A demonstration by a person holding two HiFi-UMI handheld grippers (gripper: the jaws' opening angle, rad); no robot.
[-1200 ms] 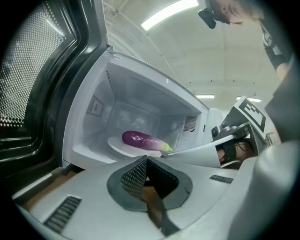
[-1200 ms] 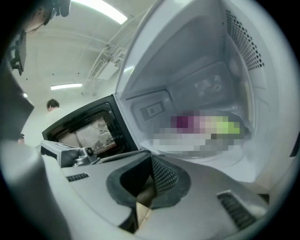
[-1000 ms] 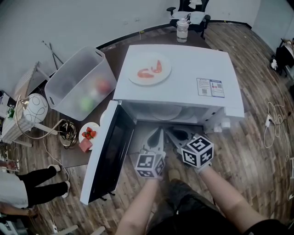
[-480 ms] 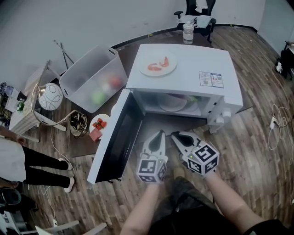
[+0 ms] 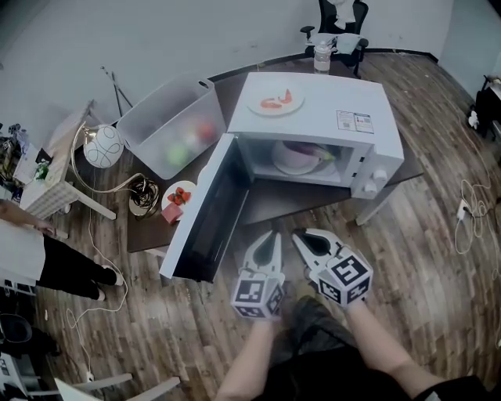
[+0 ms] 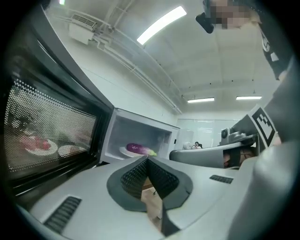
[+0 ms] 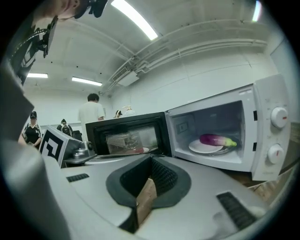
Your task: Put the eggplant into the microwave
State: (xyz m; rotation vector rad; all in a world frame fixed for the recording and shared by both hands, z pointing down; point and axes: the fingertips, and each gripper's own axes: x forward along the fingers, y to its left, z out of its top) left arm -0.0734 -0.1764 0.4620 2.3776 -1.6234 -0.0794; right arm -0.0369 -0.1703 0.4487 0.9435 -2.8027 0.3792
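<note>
Inside the microwave (image 5: 321, 98): eggplant (image 7: 215, 139) crosswise on plate (image 7: 197, 146)

Inside the open cavity, flat on the white plate, long axis side to side, parallel to the doorway. Green stem end toward the control knobs (image 7: 278, 117), purple end toward the door (image 5: 205, 223) hinge. Out in front, left gripper (image 5: 270, 237) and right gripper (image 5: 304, 236), both closed, nothing between the jaws.

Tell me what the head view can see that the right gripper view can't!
Only the head view shows the plate of shrimp on top of the microwave, plus the bottle and the chair far behind it. Only the right gripper view shows the ceiling lights overhead. Both views show the microwave with its door swung open and the purple eggplant lying on a plate inside.
</note>
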